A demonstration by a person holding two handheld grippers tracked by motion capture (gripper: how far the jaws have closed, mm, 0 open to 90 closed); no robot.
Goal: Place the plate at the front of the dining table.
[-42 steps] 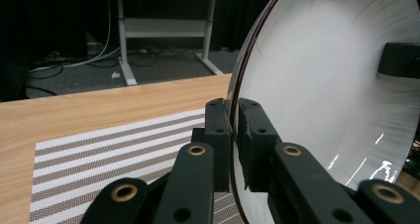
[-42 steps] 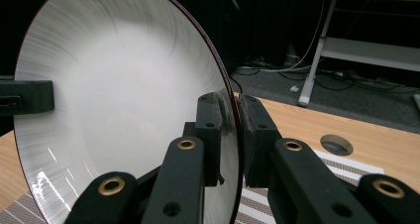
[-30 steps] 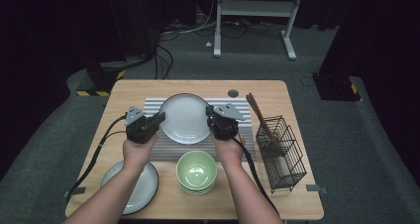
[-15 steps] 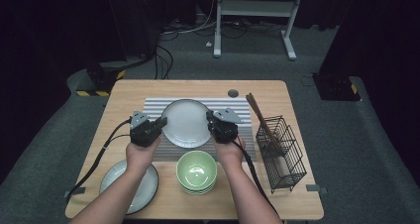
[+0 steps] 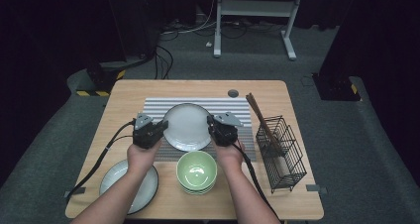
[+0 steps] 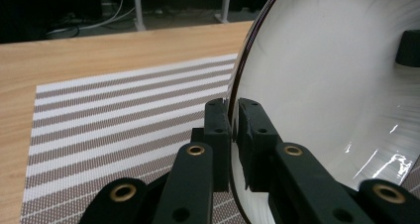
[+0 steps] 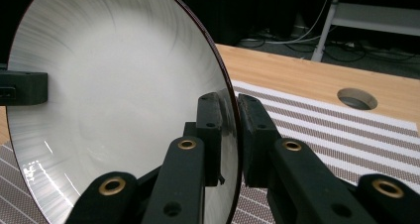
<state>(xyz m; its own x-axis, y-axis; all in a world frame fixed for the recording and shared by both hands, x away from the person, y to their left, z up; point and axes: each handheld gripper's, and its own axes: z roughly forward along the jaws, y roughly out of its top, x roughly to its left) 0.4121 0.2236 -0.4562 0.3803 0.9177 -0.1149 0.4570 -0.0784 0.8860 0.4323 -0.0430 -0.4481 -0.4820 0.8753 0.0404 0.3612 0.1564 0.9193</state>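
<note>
A light wooden table (image 5: pixel 148 87) carries everything here. Square in its middle lies a grey-and-white striped placemat (image 5: pixel 233 105). Beyond the placemat's far right corner sits a round cable hole (image 5: pixel 233 93). Right of the placemat stands a black wire basket (image 5: pixel 289 157). Just in front of the placemat rests a stack of green bowls (image 5: pixel 197 172), and off its near left corner, a dark-rimmed plate (image 5: pixel 116 177).

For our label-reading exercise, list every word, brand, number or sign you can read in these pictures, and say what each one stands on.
None can be read: the round white plate with the dark rim, the striped grey and white placemat, the stacked green bowls, the black wire basket and the light wooden table bear no lettering.
The yellow and black hazard stripes on the floor carry no words.
</note>
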